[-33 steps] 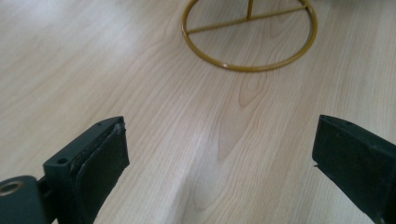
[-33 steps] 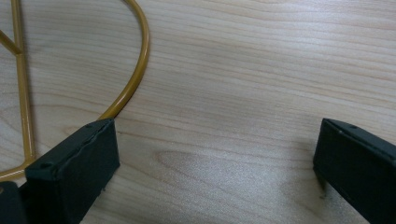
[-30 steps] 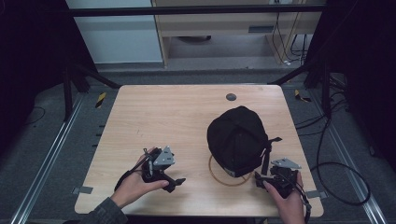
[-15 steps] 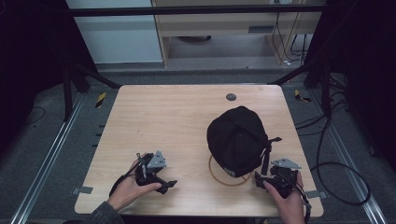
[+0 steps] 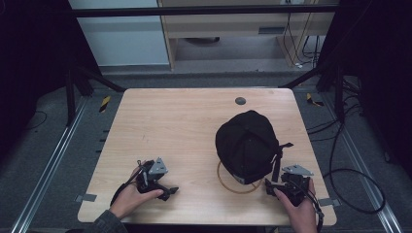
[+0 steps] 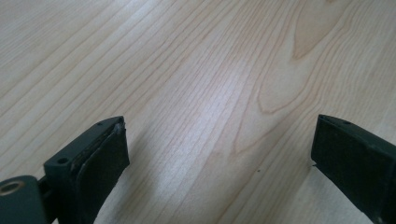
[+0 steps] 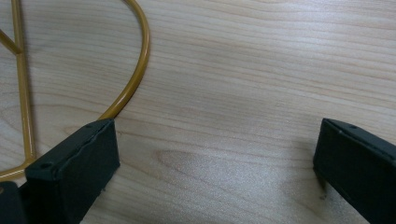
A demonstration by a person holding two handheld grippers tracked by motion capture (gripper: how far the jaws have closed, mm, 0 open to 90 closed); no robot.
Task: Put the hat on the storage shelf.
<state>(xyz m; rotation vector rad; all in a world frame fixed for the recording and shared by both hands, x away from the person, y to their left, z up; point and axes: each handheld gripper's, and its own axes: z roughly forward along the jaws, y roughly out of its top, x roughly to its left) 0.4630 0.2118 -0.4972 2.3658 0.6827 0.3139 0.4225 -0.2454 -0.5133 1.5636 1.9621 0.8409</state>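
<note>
Cap on a wire stand, both grippers parked at the near edge of the table.

So the black cap sits on a gold wire stand, right of centre on the wooden table, its strap hanging off the right side. My guess is the ring base is what keeps the cap propped up in shape. The right gripper rests just beside that ring, jaws spread wide with nothing between them, and its own view has the gold ring curving right past one jaw. The left gripper is well apart from the cap on bare wood, jaws also wide open and empty. Looks like a resting pose, with the right one better placed to reach.
</note>
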